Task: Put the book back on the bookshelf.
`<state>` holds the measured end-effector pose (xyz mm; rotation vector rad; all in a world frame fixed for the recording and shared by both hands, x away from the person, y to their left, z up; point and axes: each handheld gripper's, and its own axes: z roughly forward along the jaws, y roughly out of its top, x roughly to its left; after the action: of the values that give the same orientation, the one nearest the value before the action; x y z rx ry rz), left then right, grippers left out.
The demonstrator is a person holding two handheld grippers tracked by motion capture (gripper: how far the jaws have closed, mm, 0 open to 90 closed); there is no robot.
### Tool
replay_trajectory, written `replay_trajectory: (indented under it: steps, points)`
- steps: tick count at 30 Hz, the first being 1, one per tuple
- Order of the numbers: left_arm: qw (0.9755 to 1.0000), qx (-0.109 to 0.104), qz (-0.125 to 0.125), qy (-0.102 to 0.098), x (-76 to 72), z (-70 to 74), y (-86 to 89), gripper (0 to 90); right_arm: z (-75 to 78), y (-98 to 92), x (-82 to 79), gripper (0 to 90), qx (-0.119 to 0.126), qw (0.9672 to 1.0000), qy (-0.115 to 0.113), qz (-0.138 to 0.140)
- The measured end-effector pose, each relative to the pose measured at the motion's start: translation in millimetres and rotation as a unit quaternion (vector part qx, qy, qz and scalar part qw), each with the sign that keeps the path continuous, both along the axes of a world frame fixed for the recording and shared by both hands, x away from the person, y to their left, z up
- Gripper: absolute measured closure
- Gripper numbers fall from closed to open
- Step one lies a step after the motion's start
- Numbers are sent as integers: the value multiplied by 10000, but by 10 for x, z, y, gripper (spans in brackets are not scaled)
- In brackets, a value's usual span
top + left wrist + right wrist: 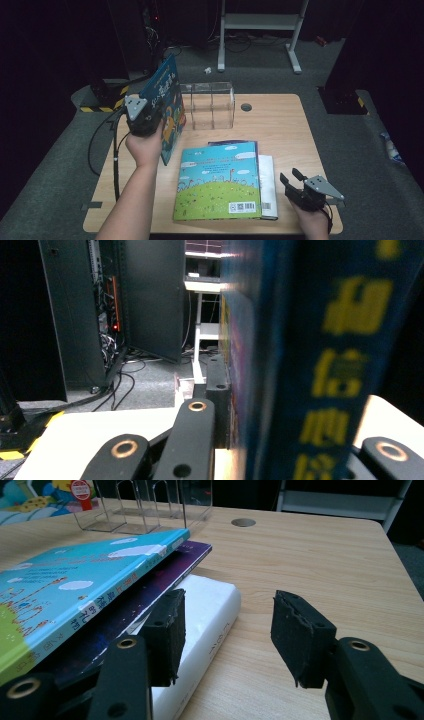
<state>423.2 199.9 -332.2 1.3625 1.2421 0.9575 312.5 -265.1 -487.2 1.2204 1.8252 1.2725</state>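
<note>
The room around you is dark, with a rack cabinet and a white frame stand beyond the pale wooden worktop, which carries everything that matters here. Largest on it is the stack of books lying flat near your edge: a light blue picture book on top, a purple one under it, a thick white one at the bottom. Behind the stack stands the clear acrylic book rack, with dividers that look thin and likely to slide if bumped. Your left gripper has its jaws clamped tight on the dark blue book, held upright and lifted off the worktop just left of the rack, the spine facing the left gripper view. Judge it stiff, a hardcover with a glossy skin, so it can pivot or slip in a narrow pinch; grip well in from the edge, near the lower spine, and keep it vertical. Your right gripper rests low beside the white book, jaws half apart and holding nothing.
</note>
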Motion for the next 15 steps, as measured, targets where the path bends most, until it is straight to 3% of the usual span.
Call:
replay_trajectory:
  steps: [5,15]
  points:
    - [10000,-2,-8,-47,229,-37,-56,832,12,-44,-15,482,229,9997,74,-38]
    - [9995,35,283,-125,572,-105,-109,833,-19,-38,-21,485,215,9997,111,-8]
